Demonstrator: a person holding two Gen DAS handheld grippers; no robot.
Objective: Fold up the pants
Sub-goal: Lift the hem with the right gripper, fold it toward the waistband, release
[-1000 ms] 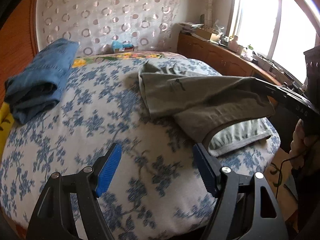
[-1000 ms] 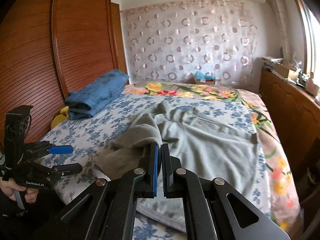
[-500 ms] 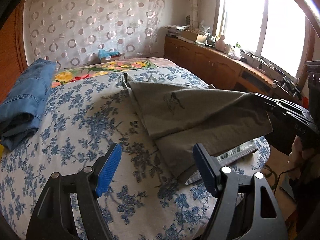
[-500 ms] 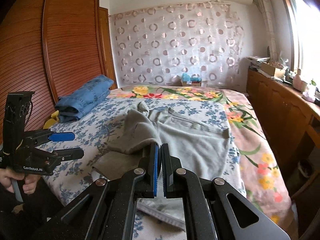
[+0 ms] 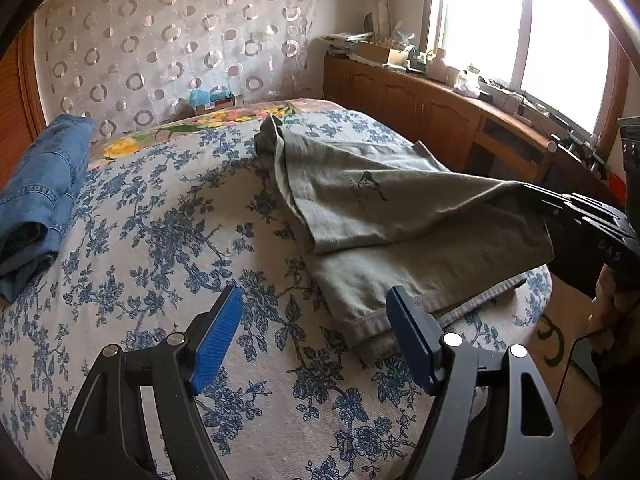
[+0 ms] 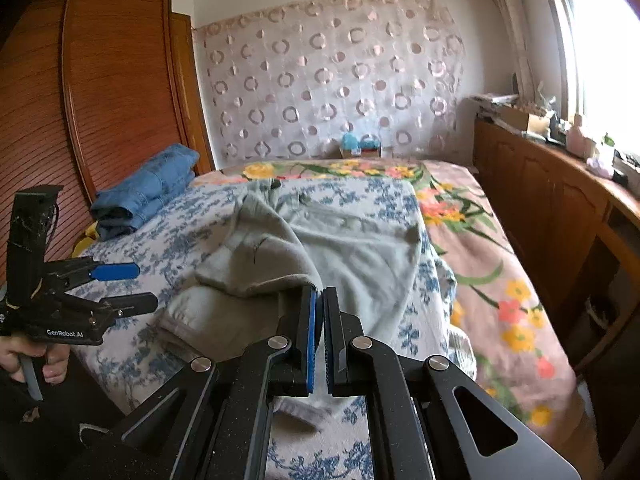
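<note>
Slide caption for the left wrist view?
Left tongs open above the bed; right tongs lift a fold of grey pants.

Grey-green pants [image 5: 400, 216], soft matt woven cloth with a stitched hem, draped over a bedspread [image 5: 160, 240] of coarse-looking printed fabric, blue flowers on cream. Folded jeans [image 5: 40, 196] show faded denim, seams visibly stitched. The left gripper [image 5: 316, 336] is matt black plastic with ribbed blue pads [image 5: 218, 334] (shiny metal pins at the joints). Same finish on the right gripper [image 6: 319, 336]. The wardrobe [image 6: 100, 100] is glossy reddish wood, finely ribbed. Sheer curtain [image 6: 328, 76], satiny rings.
</note>
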